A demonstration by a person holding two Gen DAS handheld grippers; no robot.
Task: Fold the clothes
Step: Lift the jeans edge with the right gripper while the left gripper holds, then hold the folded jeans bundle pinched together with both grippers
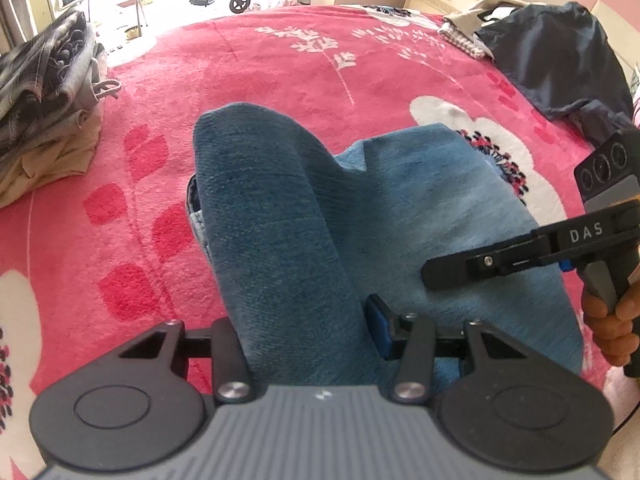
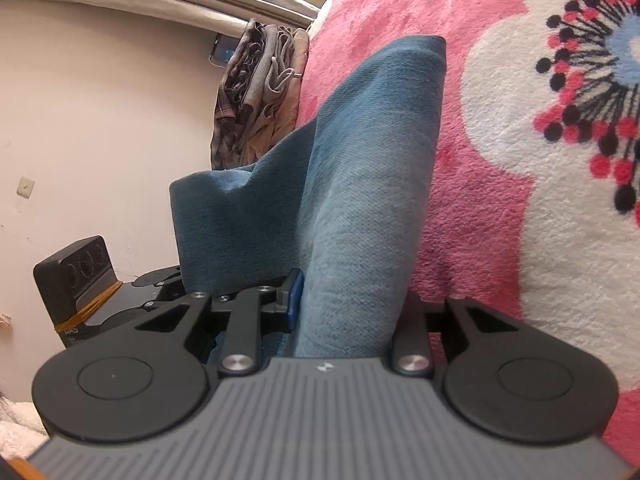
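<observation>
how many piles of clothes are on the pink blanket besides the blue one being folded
2: a folded stack of plaid, grey and beige clothes at the blanket's far left edge, and a loose heap of dark navy and cream garments at the far right. More may lie out of view.

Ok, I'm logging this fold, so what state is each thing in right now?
Blue denim garment: partly lifted off the pink floral blanket, both ends gripped.
Left gripper: shut on garment.
Right gripper: shut on garment.
Pile of clothes: folded, stacked.
Dark garment: unfolded.
</observation>
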